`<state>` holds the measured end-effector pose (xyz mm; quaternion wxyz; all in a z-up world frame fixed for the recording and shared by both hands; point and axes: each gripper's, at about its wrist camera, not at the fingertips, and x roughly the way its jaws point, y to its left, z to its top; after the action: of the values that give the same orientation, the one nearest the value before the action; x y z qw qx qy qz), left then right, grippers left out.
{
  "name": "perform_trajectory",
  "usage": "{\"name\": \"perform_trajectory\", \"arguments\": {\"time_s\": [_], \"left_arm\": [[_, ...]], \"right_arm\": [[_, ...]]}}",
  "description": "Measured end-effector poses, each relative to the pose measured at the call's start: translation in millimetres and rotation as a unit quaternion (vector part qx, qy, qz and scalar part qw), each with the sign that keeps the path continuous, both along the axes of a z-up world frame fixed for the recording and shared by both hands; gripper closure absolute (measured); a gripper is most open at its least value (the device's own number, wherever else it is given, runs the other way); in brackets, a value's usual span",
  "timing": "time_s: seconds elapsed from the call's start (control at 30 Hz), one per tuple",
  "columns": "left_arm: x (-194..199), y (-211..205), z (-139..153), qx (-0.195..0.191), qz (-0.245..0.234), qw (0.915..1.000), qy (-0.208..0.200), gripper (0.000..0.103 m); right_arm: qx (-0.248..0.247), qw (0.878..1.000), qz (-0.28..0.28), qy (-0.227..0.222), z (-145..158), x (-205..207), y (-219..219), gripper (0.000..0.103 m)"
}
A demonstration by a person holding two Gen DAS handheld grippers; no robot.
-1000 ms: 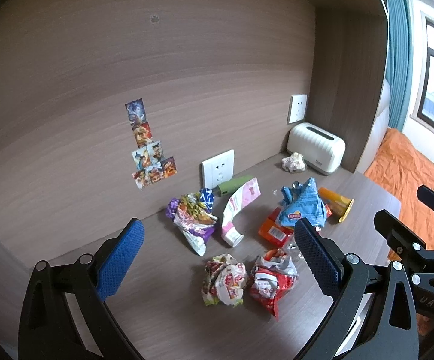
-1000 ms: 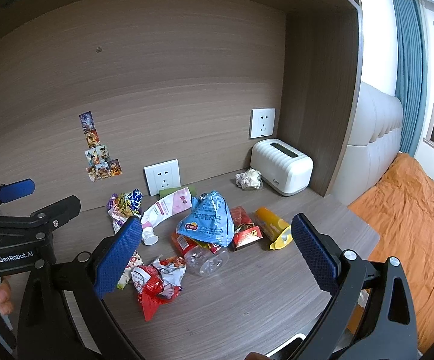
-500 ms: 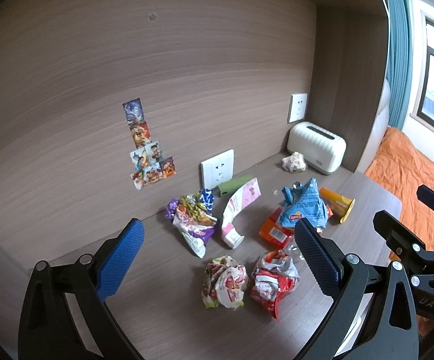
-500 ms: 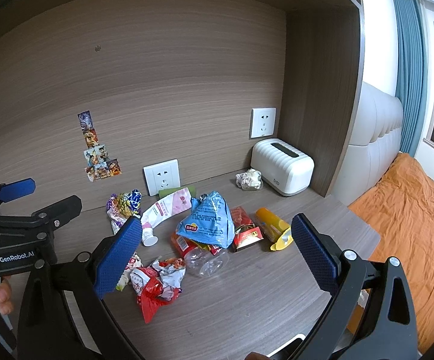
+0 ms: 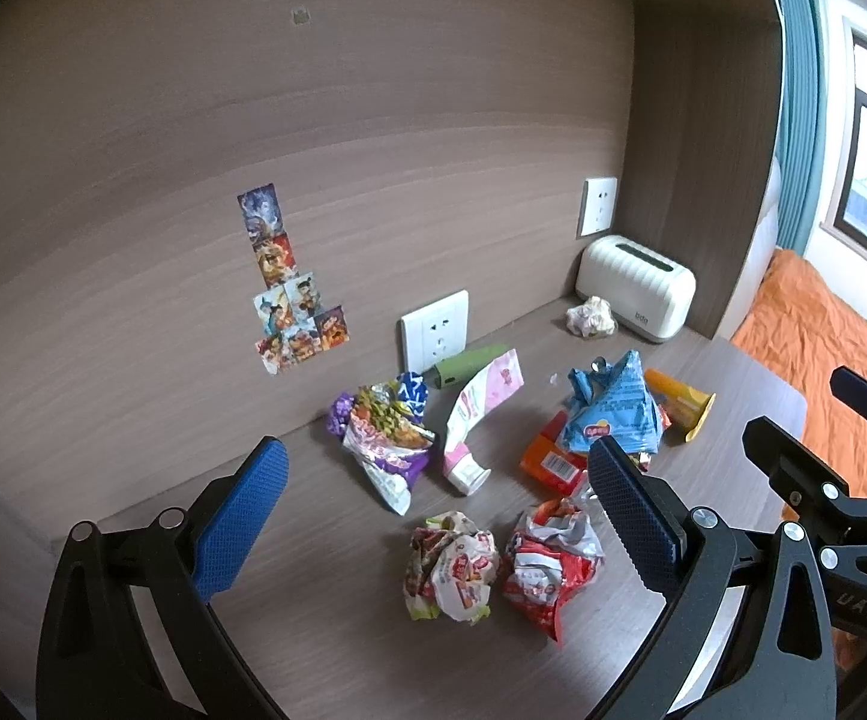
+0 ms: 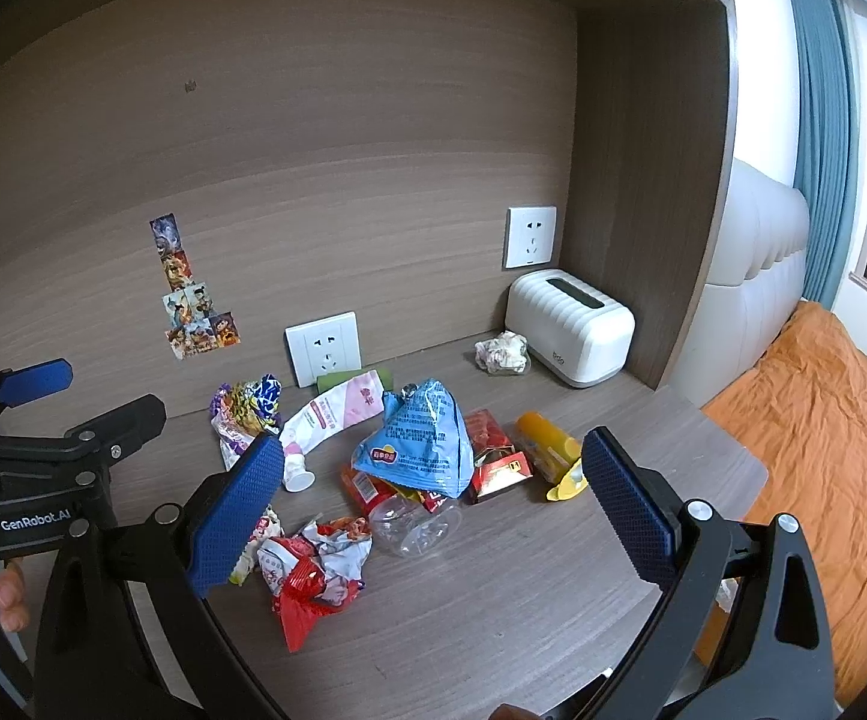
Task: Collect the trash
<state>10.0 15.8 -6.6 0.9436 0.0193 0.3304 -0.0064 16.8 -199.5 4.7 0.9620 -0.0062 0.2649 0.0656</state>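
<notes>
Trash lies scattered on the wooden desk (image 6: 493, 612). A blue snack bag (image 6: 424, 441) sits in the middle over a clear plastic bottle (image 6: 412, 525) and red packets. A crumpled red wrapper (image 5: 550, 570) and a crumpled pale wrapper (image 5: 451, 564) lie nearest, between the blue pads of my left gripper (image 5: 433, 519), which hangs open above the desk. A pink-white tube (image 5: 478, 414), a purple wrapper (image 5: 382, 429), an orange-yellow packet (image 6: 550, 453) and a paper ball (image 6: 502, 354) lie farther back. My right gripper (image 6: 433, 504) is open and empty, above the pile.
A white toaster-like appliance (image 6: 571, 327) stands at the back right by the side panel. Wall sockets (image 6: 322, 348) and stickers (image 6: 193, 315) are on the back panel. An orange bed (image 6: 823, 456) lies past the desk's right edge. A fingertip (image 6: 10, 597) shows at lower left.
Both grippers have stayed open and almost still; the view has drifted only very slightly. The trash has not moved.
</notes>
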Motion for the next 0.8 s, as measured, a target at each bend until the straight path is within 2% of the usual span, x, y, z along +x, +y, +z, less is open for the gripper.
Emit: {"name": "perform_trajectory", "arguments": {"time_s": [0.27,0.53,0.8], "left_arm": [[8,12,-24,-0.007,-0.003,0.9998,0.017,0.005],[24,31,-83,-0.026,-0.005,0.9958,0.088,0.005],[42,27,-135,-0.049,-0.020,0.9873,0.150,0.005]], "right_arm": [[-0.006,1.000,0.001,0.020,-14,20,2,0.004],[-0.014,0.998,0.002,0.063,-49,53,6,0.004],[-0.017,0.995,0.017,0.093,-75,103,11,0.004]]}}
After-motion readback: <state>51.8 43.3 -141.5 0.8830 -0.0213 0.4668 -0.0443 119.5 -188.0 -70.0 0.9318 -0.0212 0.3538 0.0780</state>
